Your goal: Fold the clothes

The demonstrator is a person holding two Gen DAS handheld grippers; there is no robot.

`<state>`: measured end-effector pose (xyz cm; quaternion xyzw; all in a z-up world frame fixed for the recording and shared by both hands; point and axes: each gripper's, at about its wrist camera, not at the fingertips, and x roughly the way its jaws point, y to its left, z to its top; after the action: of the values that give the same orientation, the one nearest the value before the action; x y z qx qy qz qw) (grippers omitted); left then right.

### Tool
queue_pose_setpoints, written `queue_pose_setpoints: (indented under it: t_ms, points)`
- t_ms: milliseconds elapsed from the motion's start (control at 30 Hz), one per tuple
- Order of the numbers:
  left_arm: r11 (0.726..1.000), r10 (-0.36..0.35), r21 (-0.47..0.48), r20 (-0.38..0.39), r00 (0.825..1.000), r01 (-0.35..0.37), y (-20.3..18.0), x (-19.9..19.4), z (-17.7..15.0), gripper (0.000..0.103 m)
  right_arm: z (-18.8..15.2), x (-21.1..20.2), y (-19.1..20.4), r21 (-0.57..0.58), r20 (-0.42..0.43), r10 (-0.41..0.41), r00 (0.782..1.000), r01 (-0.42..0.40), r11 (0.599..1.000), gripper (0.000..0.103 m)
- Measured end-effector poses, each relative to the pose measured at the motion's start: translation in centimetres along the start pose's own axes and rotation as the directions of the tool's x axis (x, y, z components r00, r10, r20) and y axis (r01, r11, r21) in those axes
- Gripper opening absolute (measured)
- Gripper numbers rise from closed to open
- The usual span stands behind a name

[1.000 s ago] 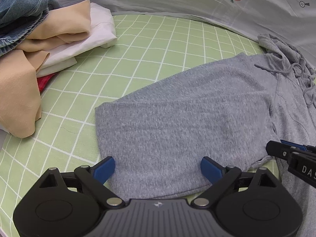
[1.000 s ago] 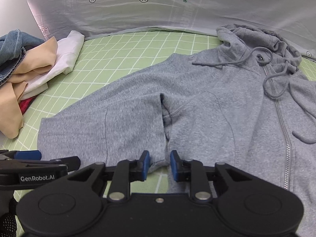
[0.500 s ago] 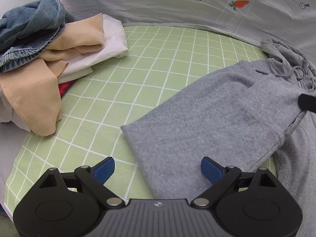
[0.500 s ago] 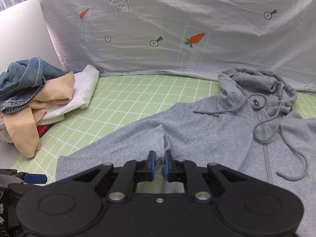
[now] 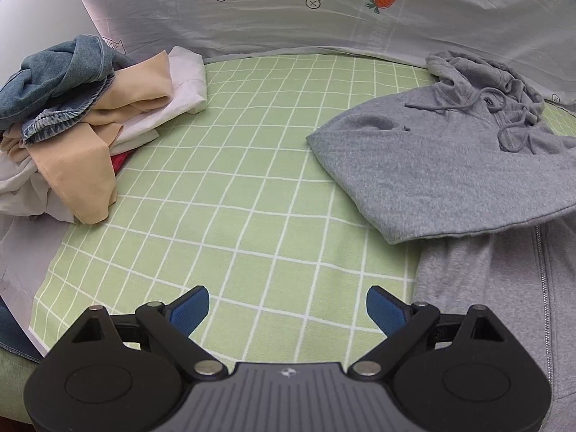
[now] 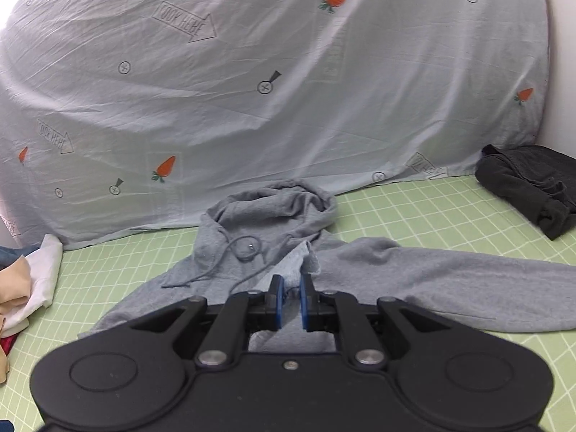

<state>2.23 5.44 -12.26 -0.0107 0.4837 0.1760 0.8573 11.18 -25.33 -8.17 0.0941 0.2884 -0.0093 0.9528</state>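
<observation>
The right gripper, clamped on a pinch of the grey hoodie, carries its sleeve across the body at three o'clock on the green checked sheet, the left gripper gapes empty, and next, likely, comes laying the sleeve flat.

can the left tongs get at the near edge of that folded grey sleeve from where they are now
Probably yes. The left tongs stand open and empty over bare green sheet, and nothing lies between them and the sleeve edge.

Grey hoodie, green white-checked sheet
</observation>
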Motion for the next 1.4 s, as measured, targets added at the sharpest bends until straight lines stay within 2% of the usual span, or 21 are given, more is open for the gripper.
queue_pose_setpoints:
  t_ms: [100, 200, 467, 633, 767, 867, 967, 1033, 1133, 1233, 1333, 1400]
  points:
    - [1.000, -0.010, 0.019, -0.009, 1.000, 0.010, -2.1, -0.2, -0.4, 0.094, -0.3, -0.4, -2.4, -0.013, -0.019, -0.020, 1.000, 0.020, 1.000, 0.010]
    - [0.998, -0.013, 0.068, -0.004, 1.000, 0.013, -4.1, -0.6, -0.6, 0.094, -0.6, -0.6, -2.8, -0.050, -0.021, 0.025, 0.999, -0.026, 0.998, 0.010]
    - [0.995, 0.027, 0.092, 0.028, 0.999, -0.029, -6.0, -0.1, 1.6, 0.094, 2.2, 1.1, -4.6, 0.004, 0.032, 0.068, 0.997, -0.068, 0.998, 0.010]
    - [0.993, 0.048, 0.105, 0.022, 0.999, -0.050, -6.8, 2.2, 4.4, 0.094, 3.4, 3.9, -7.1, 0.095, 0.032, 0.040, 0.999, -0.042, 0.995, 0.010]
    - [0.990, 0.031, 0.138, -0.028, 0.999, -0.027, -8.5, 4.7, 6.5, 0.094, 3.8, 7.0, -8.5, 0.161, 0.003, 0.024, 1.000, -0.024, 0.987, 0.010]
    - [0.983, 0.003, 0.181, -0.057, 0.998, 0.007, -10.0, 5.5, 6.6, 0.094, 4.2, 8.1, -9.1, 0.177, -0.008, 0.007, 1.000, -0.005, 0.984, 0.010]
    - [0.970, 0.024, 0.243, -0.078, 0.997, -0.004, -11.4, 6.7, 6.0, 0.094, 4.3, 7.5, -9.7, 0.164, 0.023, -0.029, 0.999, 0.024, 0.986, 0.010]
    - [0.966, 0.046, 0.257, -0.093, 0.995, -0.021, -11.7, 7.4, 5.8, 0.095, 4.7, 7.0, -11.0, 0.182, 0.052, -0.081, 0.995, 0.071, 0.981, 0.010]
    - [0.974, 0.041, 0.224, -0.101, 0.994, -0.018, -11.0, 7.7, 6.0, 0.095, 5.5, 6.1, -13.3, 0.210, 0.100, -0.190, 0.977, 0.166, 0.964, 0.010]
    - [0.979, 0.052, 0.201, -0.099, 0.994, -0.031, -10.5, 7.8, 6.1, 0.095, 6.1, 4.9, -15.9, 0.210, 0.141, -0.325, 0.935, 0.293, 0.933, 0.010]
    - [0.983, 0.068, 0.177, -0.100, 0.993, -0.050, -10.0, 7.9, 6.2, 0.095, 5.7, 4.6, -19.0, 0.214, 0.117, -0.453, 0.884, 0.423, 0.881, 0.010]
    - [0.985, 0.076, 0.161, -0.101, 0.992, -0.059, -9.7, 8.0, 6.3, 0.095, 4.6, 4.8, -20.9, 0.230, 0.058, -0.490, 0.870, 0.466, 0.854, 0.010]
